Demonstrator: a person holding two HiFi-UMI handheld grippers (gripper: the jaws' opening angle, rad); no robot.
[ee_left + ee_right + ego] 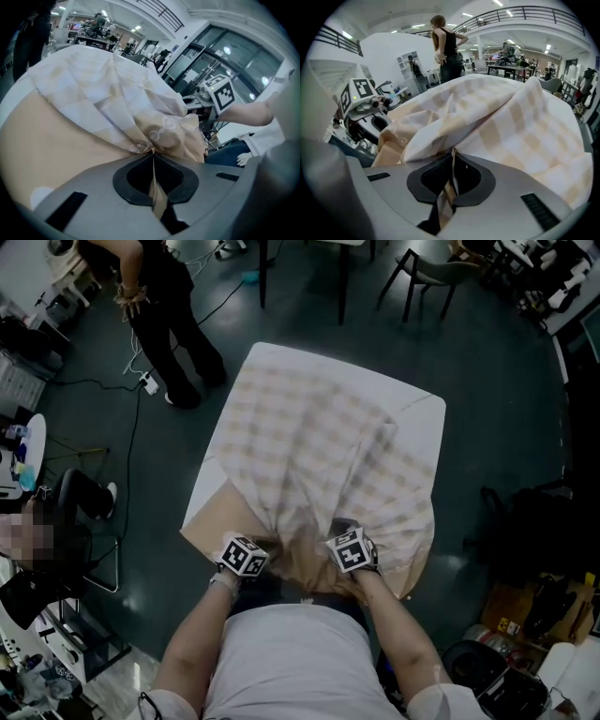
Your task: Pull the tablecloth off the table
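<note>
Roughly halfway: my left tongs (153, 154) & right tongs (453, 152) each clamp the bunched tablecloth (319, 446) at frame bottom. Worktop (208, 521) bare lower left, rest covered, so more pulling req'd.

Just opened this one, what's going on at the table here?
Someone is pulling a checked tablecloth off a table. The left hand-held gripper and the right hand-held gripper are both shut on the cloth's near edge, side by side close to the holder's body. The cloth is bunched toward them, with the near left corner of the tabletop bare, but most of it lies on the table. Beyond the far left corner stands another person.
</note>
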